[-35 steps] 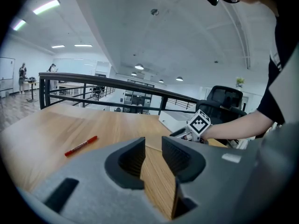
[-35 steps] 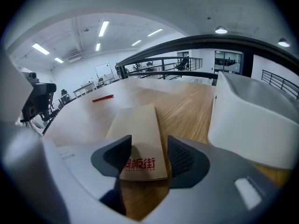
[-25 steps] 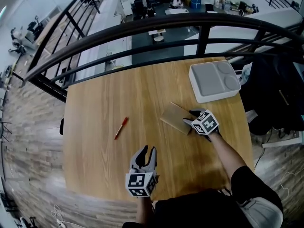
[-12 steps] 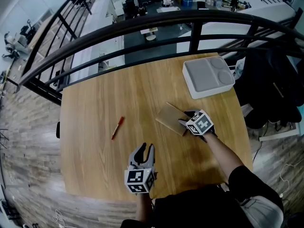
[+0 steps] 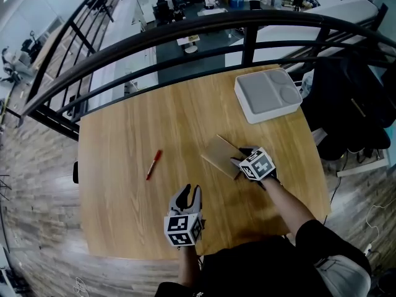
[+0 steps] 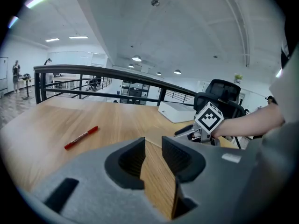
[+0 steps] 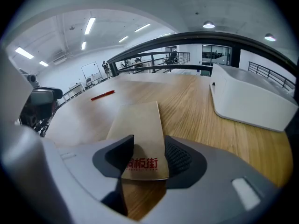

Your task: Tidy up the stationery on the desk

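Head view: the wooden desk (image 5: 124, 135) holds a red pen (image 5: 153, 164) at its left, a brown notebook (image 5: 218, 154) mid-right and a white tray (image 5: 267, 94) at the far right corner, all well apart. The right gripper (image 5: 242, 160) sits on the notebook's near-right end, and the left gripper (image 5: 189, 193) hovers over bare desk near the front edge, below and right of the pen. The right gripper view alone shows that grip: both pads press on the notebook's near end, which carries red print unreadable from the head view, while the rest of the cover runs out ahead toward the pen. The tray is at right in that view. The left gripper view alone shows the left jaws spread, with only wood grain in the gap. It also shows the pen at left and the right gripper's marker cube with a bare forearm at right. Desk top is light wood grain. A curved black railing (image 5: 185, 36) runs past the far edge, with a lower office floor beyond it. Dark fabric (image 5: 352, 98) hangs at the right. The floor is wood plank.
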### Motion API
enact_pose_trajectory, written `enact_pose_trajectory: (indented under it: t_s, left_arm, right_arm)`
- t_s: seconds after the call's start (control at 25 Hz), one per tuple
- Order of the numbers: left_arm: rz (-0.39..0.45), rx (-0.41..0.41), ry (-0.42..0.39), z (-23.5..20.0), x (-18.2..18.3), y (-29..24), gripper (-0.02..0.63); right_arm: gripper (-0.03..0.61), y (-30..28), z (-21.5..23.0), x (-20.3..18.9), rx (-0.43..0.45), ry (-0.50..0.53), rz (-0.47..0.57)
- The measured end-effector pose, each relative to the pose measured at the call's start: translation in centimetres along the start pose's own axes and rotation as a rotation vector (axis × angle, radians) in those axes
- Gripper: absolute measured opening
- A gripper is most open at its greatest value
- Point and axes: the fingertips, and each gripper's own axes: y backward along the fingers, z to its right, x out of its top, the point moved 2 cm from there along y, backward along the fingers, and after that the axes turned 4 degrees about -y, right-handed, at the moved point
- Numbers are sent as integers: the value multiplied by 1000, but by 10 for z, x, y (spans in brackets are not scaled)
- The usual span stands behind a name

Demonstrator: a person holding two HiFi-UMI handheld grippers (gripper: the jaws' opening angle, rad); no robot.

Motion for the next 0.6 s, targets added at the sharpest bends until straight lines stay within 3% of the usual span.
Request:
enact_pose_trajectory:
  t_s: [0.6]
  left_arm:
    - [-46,-43,1,-10,-23,13,115]
  right_arm:
    - [210,9,-38,-21,-57,-75,1]
